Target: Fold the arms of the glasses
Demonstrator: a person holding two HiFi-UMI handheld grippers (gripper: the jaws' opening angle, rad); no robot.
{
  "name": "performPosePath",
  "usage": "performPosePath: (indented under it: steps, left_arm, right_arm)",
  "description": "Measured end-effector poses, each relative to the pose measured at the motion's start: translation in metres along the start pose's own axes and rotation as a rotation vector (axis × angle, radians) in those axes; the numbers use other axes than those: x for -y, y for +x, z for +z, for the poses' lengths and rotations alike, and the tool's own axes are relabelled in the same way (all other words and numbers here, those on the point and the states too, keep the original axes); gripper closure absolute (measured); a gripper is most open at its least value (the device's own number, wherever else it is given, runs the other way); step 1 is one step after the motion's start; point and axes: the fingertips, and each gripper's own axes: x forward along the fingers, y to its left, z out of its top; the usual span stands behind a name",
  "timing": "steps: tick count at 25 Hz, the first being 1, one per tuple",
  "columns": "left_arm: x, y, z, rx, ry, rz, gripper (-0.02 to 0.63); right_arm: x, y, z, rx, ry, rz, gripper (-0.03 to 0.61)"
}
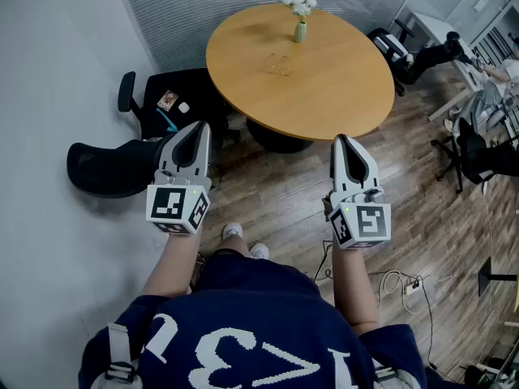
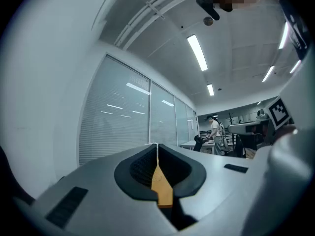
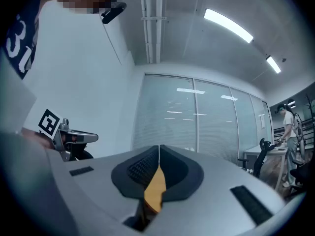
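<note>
In the head view, two grippers are held level above the wooden floor (image 1: 268, 189), on the near side of one round wooden table (image 1: 324, 96). The left gripper (image 1: 200, 130) and the right gripper (image 1: 340, 141) each carry one marker cube. Both are kept well apart from the table. One pair of glasses (image 1: 278, 65) is seen on the tabletop, towards its far side. It is too faint for the position of its arms to be told. One small vase of white flowers (image 1: 301, 24) is placed at the table's far edge, just beyond the glasses. Two black office chairs are found at the left: one near chair (image 1: 109, 164) and one chair (image 1: 166, 100) beside the table with small items on its seat. Two white shoes (image 1: 243, 241) are seen below the grippers, and cables (image 1: 401, 284) lie on the floor at the near right.

In the left gripper view, the left gripper (image 2: 157, 145) is shown with its two jaws pressed together and nothing between them. One sliver of the table (image 2: 161, 186) is seen below the pads. One standing person (image 2: 215, 132) is visible far off.

In the right gripper view, the right gripper (image 3: 159, 146) is likewise shown closed and empty, over a sliver of the table (image 3: 156, 191). The left gripper (image 3: 69, 137) is seen at the left. Two strip lights (image 3: 229, 24) are counted on the ceiling.
</note>
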Motion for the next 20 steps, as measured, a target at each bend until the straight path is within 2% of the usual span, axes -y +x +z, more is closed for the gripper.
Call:
performPosePath:
  steps: [8, 11, 14, 20]
  left_arm:
    - [0.010, -0.014, 0.008, 0.010, 0.009, -0.006, 0.591]
    - [0.010, -0.015, 0.011, 0.021, 0.003, -0.005, 0.591]
    - [0.010, -0.014, 0.013, 0.025, 0.002, -0.010, 0.591]
    - [0.007, 0.003, 0.017, 0.034, -0.006, -0.038, 0.591]
  right_arm:
    - [-0.004, -0.020, 0.011, 0.023, 0.015, -0.021, 0.548]
    - [-0.005, -0.022, 0.016, 0.065, 0.047, -0.003, 0.548]
    - [-0.007, -0.018, 0.024, 0.100, 0.077, 0.012, 0.548]
    - [-0.011, 0.003, 0.022, 0.090, 0.089, 0.013, 0.548]
